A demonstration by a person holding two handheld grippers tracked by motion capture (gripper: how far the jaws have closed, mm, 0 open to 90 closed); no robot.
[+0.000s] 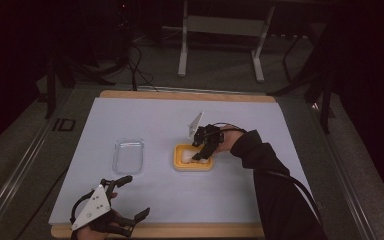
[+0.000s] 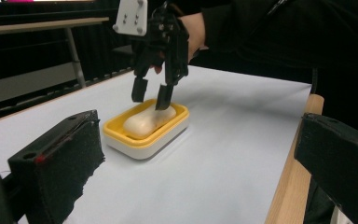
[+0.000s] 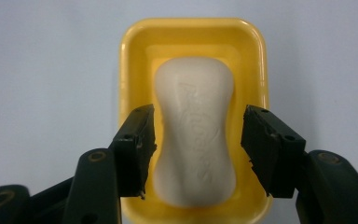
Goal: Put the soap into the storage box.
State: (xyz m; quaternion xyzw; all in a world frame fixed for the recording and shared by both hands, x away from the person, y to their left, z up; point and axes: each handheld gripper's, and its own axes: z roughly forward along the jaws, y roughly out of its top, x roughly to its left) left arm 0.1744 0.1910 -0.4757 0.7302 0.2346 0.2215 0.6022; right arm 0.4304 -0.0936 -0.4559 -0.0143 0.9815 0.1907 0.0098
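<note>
At the bottom left of the high view the left gripper (image 1: pixel 130 202) rests at the near wooden edge of the table (image 1: pixel 180 230), its jaws spread wide and holding nothing. Further up, just right of the frame's centre, the right gripper (image 1: pixel 198 156) points down into the yellow soap dish (image 1: pixel 177 159), its jaws open on either side of the white soap bar (image 3: pixel 195 135) that lies in the dish, with a small gap on each side; the bar's embossed lettering is too faint to read. Left of the dish, a clear plastic lid (image 1: pixel 128 155) lies flat on the white table cover (image 1: pixel 145 115).
</note>
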